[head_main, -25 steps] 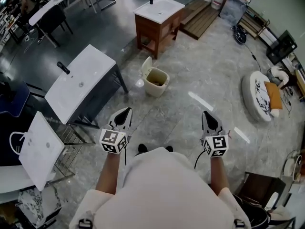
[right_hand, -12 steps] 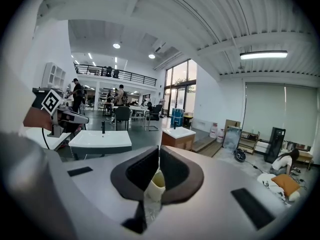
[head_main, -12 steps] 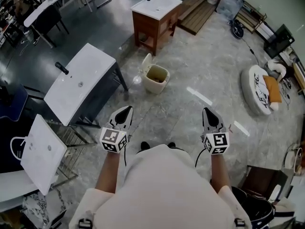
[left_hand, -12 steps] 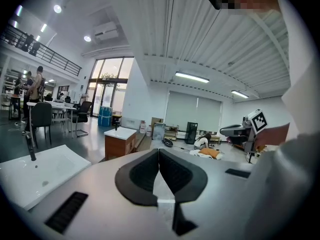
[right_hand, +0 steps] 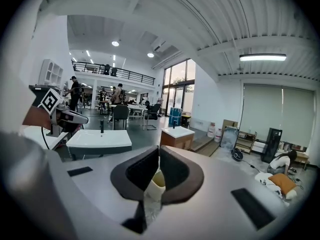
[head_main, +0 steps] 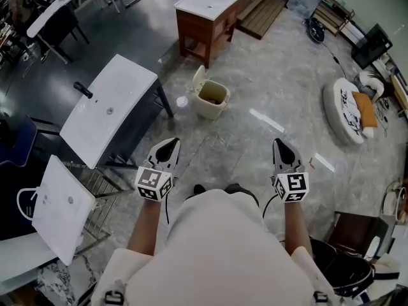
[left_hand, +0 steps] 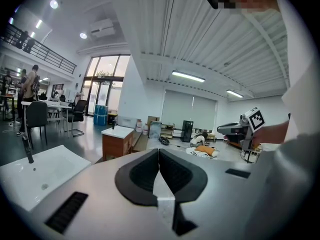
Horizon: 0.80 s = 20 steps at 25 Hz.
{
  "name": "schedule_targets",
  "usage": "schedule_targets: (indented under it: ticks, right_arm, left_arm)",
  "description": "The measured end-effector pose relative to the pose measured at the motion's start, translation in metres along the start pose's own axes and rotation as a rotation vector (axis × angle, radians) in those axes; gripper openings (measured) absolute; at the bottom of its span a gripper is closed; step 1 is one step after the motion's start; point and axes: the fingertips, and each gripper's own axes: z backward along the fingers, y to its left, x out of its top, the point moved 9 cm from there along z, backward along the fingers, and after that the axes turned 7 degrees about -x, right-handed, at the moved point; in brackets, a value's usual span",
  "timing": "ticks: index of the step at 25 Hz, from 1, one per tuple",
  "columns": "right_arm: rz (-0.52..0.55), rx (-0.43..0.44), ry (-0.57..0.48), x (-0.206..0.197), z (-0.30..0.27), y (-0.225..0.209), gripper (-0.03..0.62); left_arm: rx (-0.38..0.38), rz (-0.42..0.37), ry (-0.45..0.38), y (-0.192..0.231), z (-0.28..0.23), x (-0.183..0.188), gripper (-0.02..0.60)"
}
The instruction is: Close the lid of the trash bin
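Ahead, trash bin lid stands upright.

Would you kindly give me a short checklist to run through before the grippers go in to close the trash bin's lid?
1. Lid position: the lid stands upright and open, on the bin's left side in the head view: not ok.
2. Reach: the trash bin sits on the floor well ahead of both grippers, touching neither: not ok.
3. Left gripper: jaws together, nothing between them: ok.
4. Right gripper: jaws together and empty, with the bin in line beyond them: ok.
5. Bin contents: nothing shows above the rim: ok.
6. How freely the lid swings: cannot tell.
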Motion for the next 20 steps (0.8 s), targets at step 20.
schedule_targets:
  ticks: [20]
  right_arm:
    - [-0.012, 0.027, 0.055, -0.006, -0.034, 0.007, 0.032]
  left_arm:
    - [-0.003, 0.015, 0.014, 0.025, -0.021, 0.001, 0.017]
